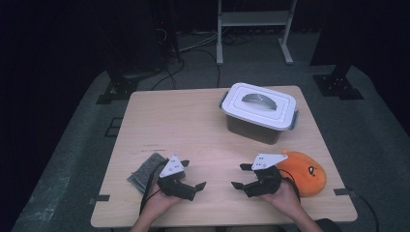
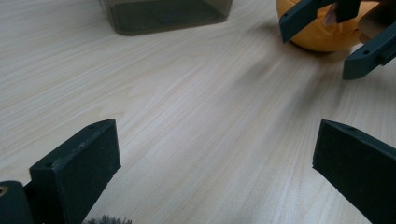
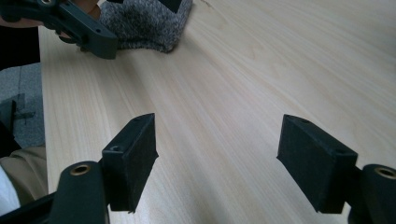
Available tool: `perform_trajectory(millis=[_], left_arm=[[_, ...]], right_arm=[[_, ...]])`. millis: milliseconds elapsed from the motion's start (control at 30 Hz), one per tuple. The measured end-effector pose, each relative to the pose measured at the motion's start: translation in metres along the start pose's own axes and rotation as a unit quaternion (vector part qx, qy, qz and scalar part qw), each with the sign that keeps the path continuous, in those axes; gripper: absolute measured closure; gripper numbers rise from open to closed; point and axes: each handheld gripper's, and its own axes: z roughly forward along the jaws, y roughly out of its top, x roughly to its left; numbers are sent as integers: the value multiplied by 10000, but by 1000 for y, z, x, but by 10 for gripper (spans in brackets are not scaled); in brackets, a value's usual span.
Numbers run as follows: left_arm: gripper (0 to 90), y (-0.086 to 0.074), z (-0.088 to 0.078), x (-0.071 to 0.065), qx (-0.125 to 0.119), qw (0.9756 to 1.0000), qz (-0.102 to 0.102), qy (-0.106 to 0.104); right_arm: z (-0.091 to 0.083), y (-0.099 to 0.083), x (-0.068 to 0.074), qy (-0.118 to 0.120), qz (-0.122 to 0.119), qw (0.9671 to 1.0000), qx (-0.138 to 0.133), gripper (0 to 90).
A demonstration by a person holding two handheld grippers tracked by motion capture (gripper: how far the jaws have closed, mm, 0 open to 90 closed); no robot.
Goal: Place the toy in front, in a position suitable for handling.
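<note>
Seen from the high view: a light wooden table (image 1: 193, 125), and near its front edge two hands, each with a gripper. Held the left gripper (image 1: 192, 181) low over the table, jaws wide apart, with nothing between them, pointed toward the middle of the table. Held the right gripper (image 1: 245, 178) the same way, jaws also spread wide and empty, pointed toward the left one. Were apart from each other, with bare wood between them.

Lay just behind and to the left of the left gripper a grey knitted cloth (image 1: 145, 170), flat on the table, partly under the hand and the cable. Lay just beside the right gripper, on its outer side, an orange plush toy (image 1: 305, 171) with a small dark face mark, close to the right front corner. Could not tell if the hand touched the toy.

Stood farther back, right of the centre, a clear box with a white lid (image 1: 260, 110), closed, with a grey handle on top and grey clips at the sides. Was well apart from both grippers.

In the left gripper view: bare wood between the two black jaws, the toy (image 2: 322, 35) and the other gripper (image 2: 327, 39) beyond. In the right gripper view: again bare wood between the jaws, the cloth (image 3: 144, 23) far off at the top.
</note>
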Motion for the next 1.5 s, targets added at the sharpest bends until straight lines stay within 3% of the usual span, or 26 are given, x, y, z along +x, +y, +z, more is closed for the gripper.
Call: perform_trajectory(millis=[367, 700, 933, 1500], left_arm=[[0, 0, -1, 1, -26, 10000, -25, 38], [0, 0, -2, 1, -38, 10000, -8, 64], [0, 0, -1, 1, -26, 10000, 2, 59], [0, -1, 0, 1, -28, 10000, -2, 63]], right_arm=[[-23, 18, 0, -16, -208, 9998, -19, 268], [-61, 25, -16, -52, -224, 9997, -25, 268], [-89, 20, -28, -245, -183, 9995, 1, 268], [-134, -10, -50, -734, -8, 9972, 119, 268]])
